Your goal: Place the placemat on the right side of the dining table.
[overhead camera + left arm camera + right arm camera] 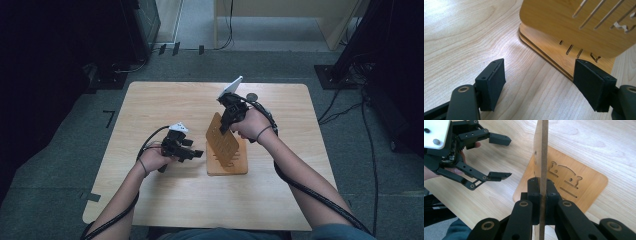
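Note:
A thin slotted wooden panel (pixel 222 139) stands tilted above a flat wooden base board (pixel 239 163) near the table's middle. My right gripper (pixel 226 127) is shut on the panel's upper edge; in the right gripper view the panel (pixel 541 152) runs edge-on between the pads, over the base board (pixel 584 185) with its cut-out slots. My left gripper (pixel 198 153) stands open just left of the base board, nothing between its fingers. In the left gripper view its pads (pixel 495 80) frame the base board's corner (pixel 554 58), and the slotted panel (pixel 574 22) leans above.
The light wooden table (pixel 150 110) has bare room on its left and near side. A small dark round object (pixel 252 97) lies at the far edge behind my right hand. Cables trail from both grippers toward the table's near edge.

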